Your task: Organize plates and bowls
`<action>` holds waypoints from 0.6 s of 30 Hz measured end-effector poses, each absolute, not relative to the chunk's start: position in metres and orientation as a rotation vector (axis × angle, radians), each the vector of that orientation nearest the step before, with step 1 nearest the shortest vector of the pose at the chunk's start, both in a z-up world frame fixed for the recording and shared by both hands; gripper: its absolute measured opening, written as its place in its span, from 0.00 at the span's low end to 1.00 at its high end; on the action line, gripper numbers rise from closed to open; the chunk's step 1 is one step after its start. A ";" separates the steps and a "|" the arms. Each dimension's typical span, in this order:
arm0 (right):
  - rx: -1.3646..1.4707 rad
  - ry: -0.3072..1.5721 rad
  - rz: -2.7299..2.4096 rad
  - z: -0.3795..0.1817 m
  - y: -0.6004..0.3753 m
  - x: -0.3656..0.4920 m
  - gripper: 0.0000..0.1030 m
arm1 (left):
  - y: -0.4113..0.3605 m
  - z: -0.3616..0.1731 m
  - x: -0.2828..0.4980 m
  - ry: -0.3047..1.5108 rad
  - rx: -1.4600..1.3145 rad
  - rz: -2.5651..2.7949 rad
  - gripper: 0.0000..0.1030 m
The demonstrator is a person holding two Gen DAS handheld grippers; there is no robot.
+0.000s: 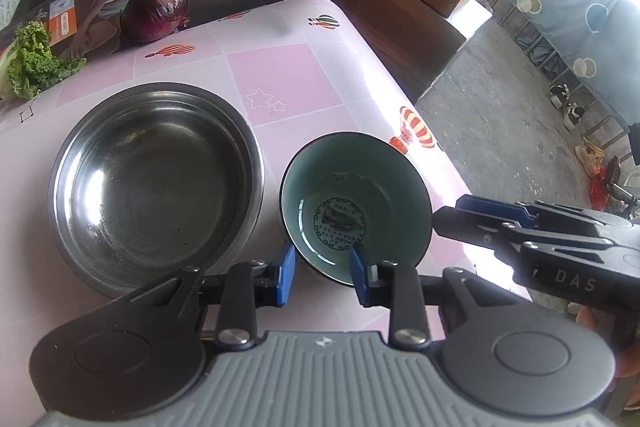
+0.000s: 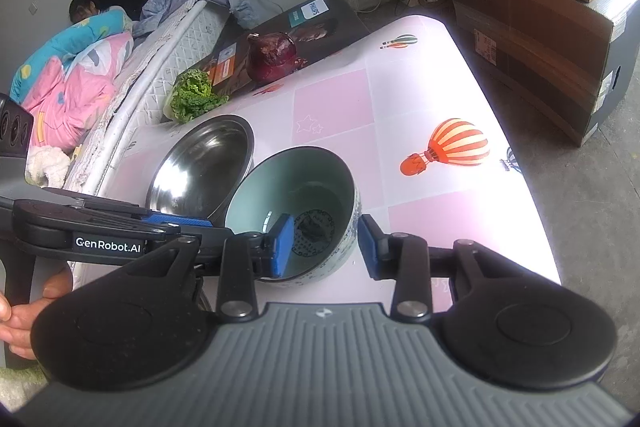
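My left gripper and right gripper straddle the ceramic bowl's rim, unclenched (glazed, slippery, breakable).

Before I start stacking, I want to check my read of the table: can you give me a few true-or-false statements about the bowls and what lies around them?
1. The ceramic bowl sits inside the steel bowl. False: they stand side by side on the table.
2. Both bowls are empty. True.
3. A red onion rests on the printed box. True.
4. The right gripper has its jaws shut tight. False: they are open and straddle the ceramic bowl's rim, one finger inside.
5. The lettuce lies in the steel bowl. False: it lies beside the box, beyond the bowl.
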State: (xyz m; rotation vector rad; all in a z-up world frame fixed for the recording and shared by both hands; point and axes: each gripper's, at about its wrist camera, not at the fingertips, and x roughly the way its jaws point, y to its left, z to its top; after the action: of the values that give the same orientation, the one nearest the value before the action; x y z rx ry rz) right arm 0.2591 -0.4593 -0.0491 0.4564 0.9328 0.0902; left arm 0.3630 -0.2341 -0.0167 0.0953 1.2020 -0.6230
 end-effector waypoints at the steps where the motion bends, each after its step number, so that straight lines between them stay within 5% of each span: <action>1: 0.462 0.939 0.089 -0.053 -0.461 0.264 0.34 | -0.236 -0.018 0.364 1.203 0.100 -0.622 0.25; 18: 0.491 1.018 0.073 -0.097 -0.455 0.300 0.21 | -0.245 -0.036 0.387 1.247 0.104 -0.543 0.21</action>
State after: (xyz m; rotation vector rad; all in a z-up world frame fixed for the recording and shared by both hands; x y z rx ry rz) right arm 0.2998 -0.4550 -0.0968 0.4906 1.0183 0.0734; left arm 0.3866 -0.2447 -0.0358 0.1044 1.2474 -0.5427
